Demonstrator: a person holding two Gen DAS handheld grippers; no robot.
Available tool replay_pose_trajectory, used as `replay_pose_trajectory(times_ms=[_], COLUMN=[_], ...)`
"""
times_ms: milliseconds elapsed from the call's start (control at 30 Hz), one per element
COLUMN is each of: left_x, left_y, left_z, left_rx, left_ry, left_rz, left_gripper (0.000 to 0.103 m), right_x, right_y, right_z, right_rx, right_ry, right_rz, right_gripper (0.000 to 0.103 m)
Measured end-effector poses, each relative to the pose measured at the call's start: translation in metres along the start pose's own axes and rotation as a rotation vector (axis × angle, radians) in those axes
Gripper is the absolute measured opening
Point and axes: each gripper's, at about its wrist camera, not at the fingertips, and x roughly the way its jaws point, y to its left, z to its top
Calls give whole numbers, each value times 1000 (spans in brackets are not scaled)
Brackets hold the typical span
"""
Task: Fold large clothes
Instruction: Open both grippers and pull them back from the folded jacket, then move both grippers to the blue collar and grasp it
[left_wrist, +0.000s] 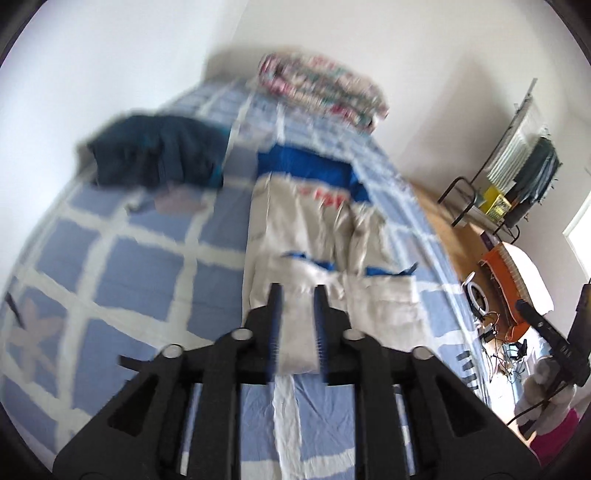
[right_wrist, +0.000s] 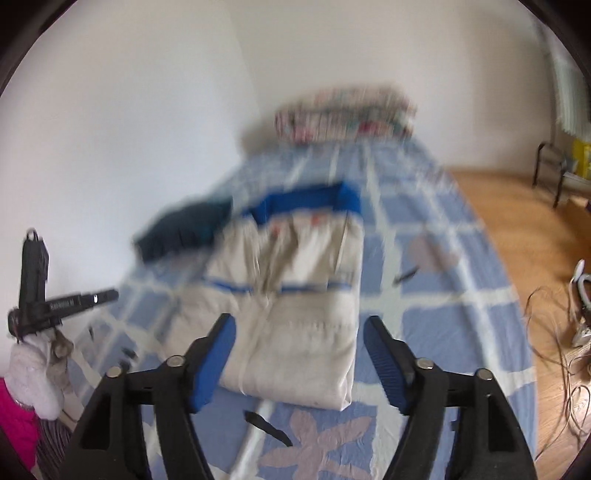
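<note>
A beige jacket (left_wrist: 314, 236) with blue collar and blue trim lies flat along the bed, sleeves folded in. It also shows in the right wrist view (right_wrist: 295, 295). My left gripper (left_wrist: 298, 291) hovers over its near hem; the jaws stand a narrow gap apart with nothing between them. My right gripper (right_wrist: 300, 325) is wide open and empty above the jacket's lower half. The left gripper is also visible in the right wrist view (right_wrist: 74, 299), held in a white-gloved hand at the bed's left side. Both views are motion-blurred.
The bed (left_wrist: 122, 266) has a blue-and-white checked sheet. A dark blue garment (left_wrist: 159, 151) lies bunched at the far left, and a floral pillow (left_wrist: 325, 86) at the head. Wooden floor (right_wrist: 517, 221) with cables, a chair and a rack lies to the right.
</note>
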Motion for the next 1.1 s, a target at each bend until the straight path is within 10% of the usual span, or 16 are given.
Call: replay_pose_trajectory(times_ms=[400,600,833,1100], left_x=[-175,-227,-233,-148], left_y=[-81,-98,-100,-75], left_z=[38,58,86,143], left_rx=[157,161,181,144], left_ry=[-227,-280,-278,-178], left_rz=[-96,-131,-108,-63], left_gripper=[55,55,58,58], right_x=[-181,-238,-228,-150], right_y=[49,72,59,23], right_z=[20,36,66,111], right_rx=[-148,-168,-144,-92], right_ry=[-210,-273,-265,-214], right_rz=[-23,-4,-20,-5], right_gripper=[85,87,87,88])
